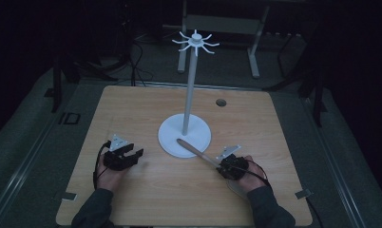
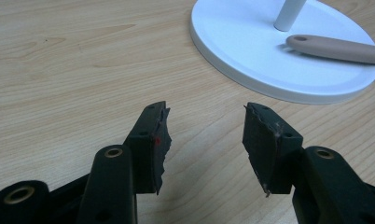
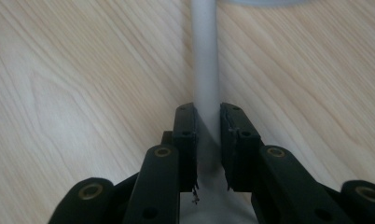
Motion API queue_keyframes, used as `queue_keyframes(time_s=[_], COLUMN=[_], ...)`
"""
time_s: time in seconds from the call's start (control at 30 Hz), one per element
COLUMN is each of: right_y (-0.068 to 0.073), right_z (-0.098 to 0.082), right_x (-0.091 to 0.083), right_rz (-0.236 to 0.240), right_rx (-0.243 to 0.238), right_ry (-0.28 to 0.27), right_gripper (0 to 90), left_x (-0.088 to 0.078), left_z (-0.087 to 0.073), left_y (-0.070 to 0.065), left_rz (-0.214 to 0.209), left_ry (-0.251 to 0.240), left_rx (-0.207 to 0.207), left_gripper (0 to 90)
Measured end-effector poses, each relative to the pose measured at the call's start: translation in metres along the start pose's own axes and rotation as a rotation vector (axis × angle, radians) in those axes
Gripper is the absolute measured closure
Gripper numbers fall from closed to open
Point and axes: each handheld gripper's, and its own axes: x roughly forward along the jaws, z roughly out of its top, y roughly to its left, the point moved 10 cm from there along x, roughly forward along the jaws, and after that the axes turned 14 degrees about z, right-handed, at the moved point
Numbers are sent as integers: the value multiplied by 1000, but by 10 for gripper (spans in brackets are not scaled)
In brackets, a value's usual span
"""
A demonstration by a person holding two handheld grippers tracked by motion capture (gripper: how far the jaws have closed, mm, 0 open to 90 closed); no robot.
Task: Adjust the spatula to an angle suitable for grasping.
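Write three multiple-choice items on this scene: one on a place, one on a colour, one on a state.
1. Where does the far end of the utensil handle rest?
A. on the stand's base
B. on a hook at the top
C. on the floor

2. What colour is the hook stand?
A. black
B. white
C. red

3. How is the left gripper?
A. shut on the handle
B. shut on the pole
C. open, with nothing between its jaws

Answers: 1 A, its tip lies on the round base; 2 B, base, pole and hooks are white; 3 C, the jaws stand apart over bare table.

Utensil handle (image 1: 194,151) rests on stand base (image 1: 170,137) (table's (image 1: 132,190) middle).
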Motion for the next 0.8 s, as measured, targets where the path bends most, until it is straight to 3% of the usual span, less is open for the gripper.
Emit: queue_keyframes(time_s=[0.17, 0.3, 0.53, 0.8], right_y=[-3, 0, -2, -8], right_z=[-3, 15, 47, 65], right_x=[-4, -7, 3, 21], right_rz=[-4, 6, 28, 46], right_rx=[1, -10, 0, 9], right_ry=[32, 23, 69, 124], right_gripper=[722, 711, 712, 722], left_x=[0, 1, 0, 0], left_z=[0, 0, 0, 0], left_y=[0, 0, 1, 1], left_rz=[0, 0, -3, -2], left_ry=[1, 2, 0, 0], left_rx=[-1, 5, -3, -3], left_gripper=[503, 503, 503, 503])
